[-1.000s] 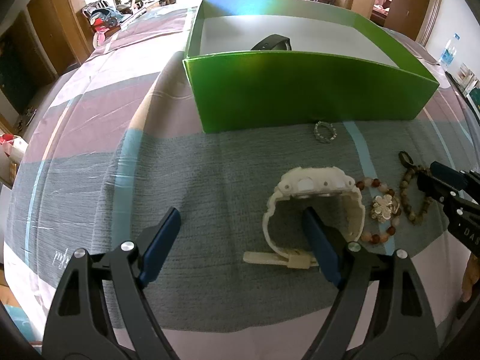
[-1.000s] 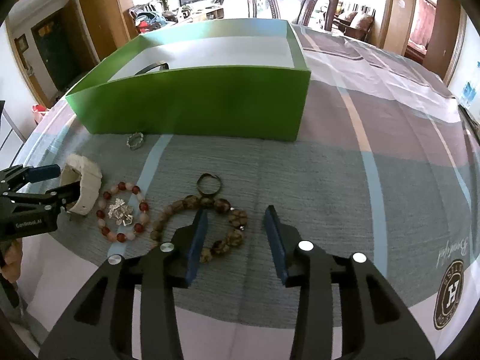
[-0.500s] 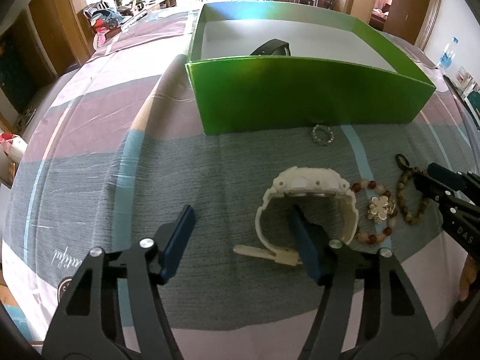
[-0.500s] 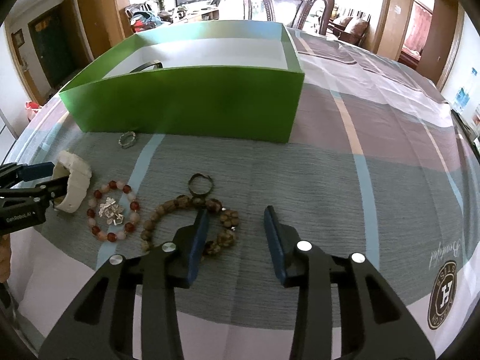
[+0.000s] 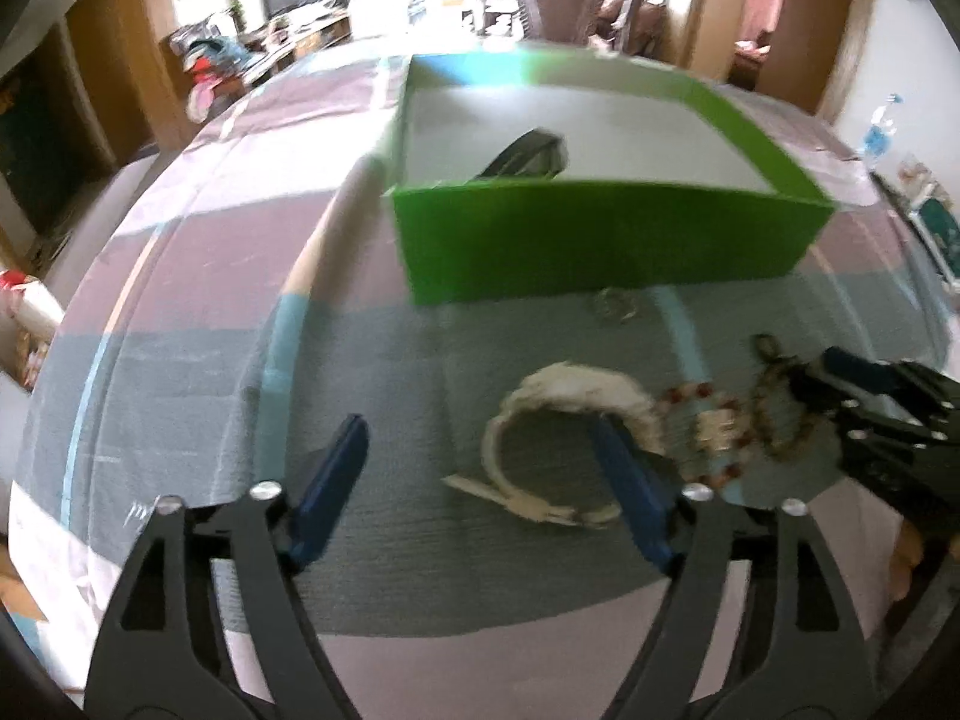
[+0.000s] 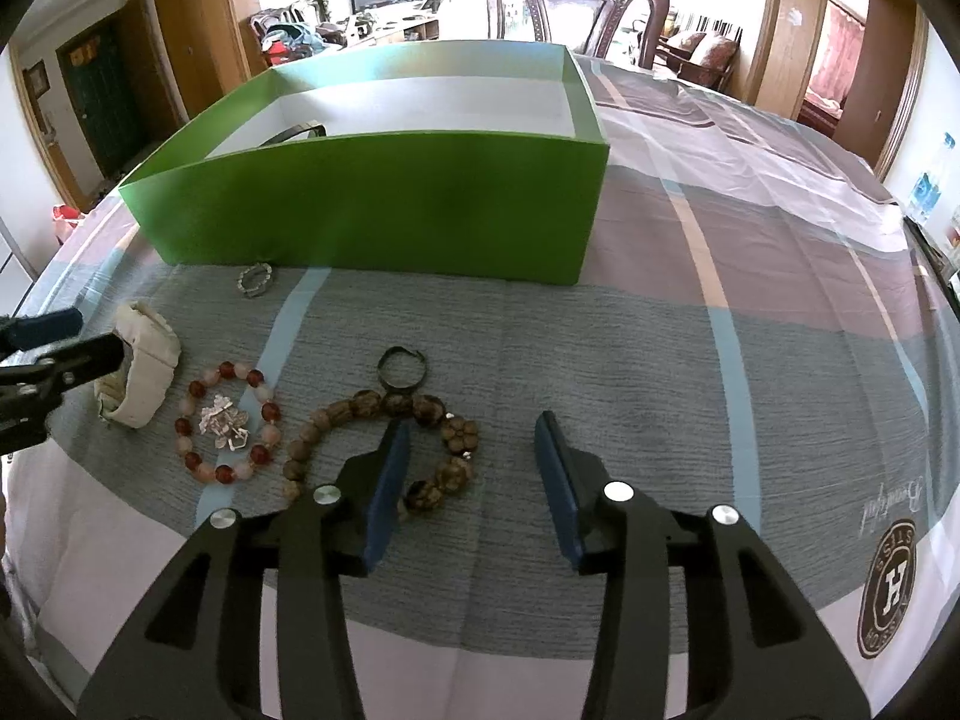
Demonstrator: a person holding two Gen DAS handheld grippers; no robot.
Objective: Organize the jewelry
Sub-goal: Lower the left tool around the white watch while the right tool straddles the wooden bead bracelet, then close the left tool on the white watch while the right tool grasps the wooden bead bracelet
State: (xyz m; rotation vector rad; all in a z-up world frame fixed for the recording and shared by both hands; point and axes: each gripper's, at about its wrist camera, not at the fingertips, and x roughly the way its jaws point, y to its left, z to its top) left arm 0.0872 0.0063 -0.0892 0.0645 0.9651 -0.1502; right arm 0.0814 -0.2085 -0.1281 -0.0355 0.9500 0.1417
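L gripper (image 5: 480,456) tilts steeply down, jaws wide, just been opening; one finger sits inside the loop of the white watch (image 5: 570,402), not pinching it. R gripper (image 6: 474,468) tilts down too, jaws part-open, empty, one finger over the brown bead bracelet (image 6: 384,426). Landmark: green box (image 6: 372,204), w/ 1 dark watch (image 5: 528,156) inside. In front of the box: 1 small ring (image 6: 255,279), 1 red bead bracelet (image 6: 228,420), 1 keyring (image 6: 402,369). Right of the box the cloth (image 6: 750,312) is bare.
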